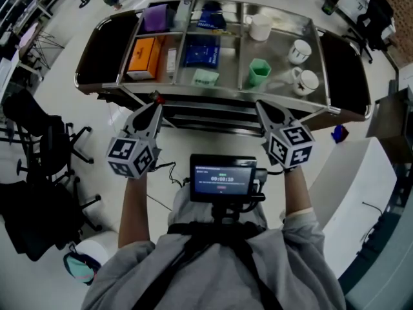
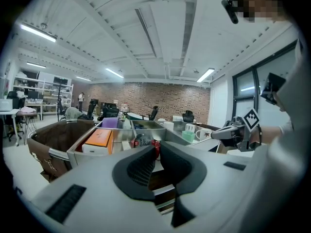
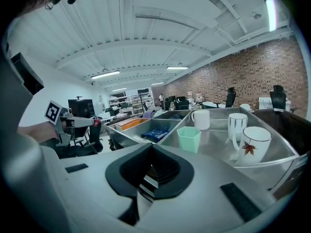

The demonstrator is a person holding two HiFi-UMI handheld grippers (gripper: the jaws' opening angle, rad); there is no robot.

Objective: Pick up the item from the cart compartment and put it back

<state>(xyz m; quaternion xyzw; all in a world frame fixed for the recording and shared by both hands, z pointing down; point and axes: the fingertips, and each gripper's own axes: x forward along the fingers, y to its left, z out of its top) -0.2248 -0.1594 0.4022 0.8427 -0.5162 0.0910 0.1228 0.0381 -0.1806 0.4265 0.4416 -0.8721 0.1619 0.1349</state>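
My left gripper (image 1: 157,101), clamped on a small red item (image 2: 155,145), hangs just short of the cart (image 1: 193,89) rim, left compartments dead ahead; my right gripper (image 1: 261,106) is shut, empty.

Head view steeply down; gripper views level, near; cart (image 1: 226,90) shared.

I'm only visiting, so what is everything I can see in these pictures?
Cart: one, steel, straight ahead.
Purple box: one, left compartment, back.
Orange box: one, left compartment.
Blue packs: two, middle compartment.
Pale green packet: one, middle compartment, front.
Green cup: one, right compartment.
White mugs: three, right compartment.
Black chair: one, floor, left.
Screen: one, black, on the person's chest.
Left claw: one, grey, shut on a small red item.
Right claw: one, grey, shut, empty.
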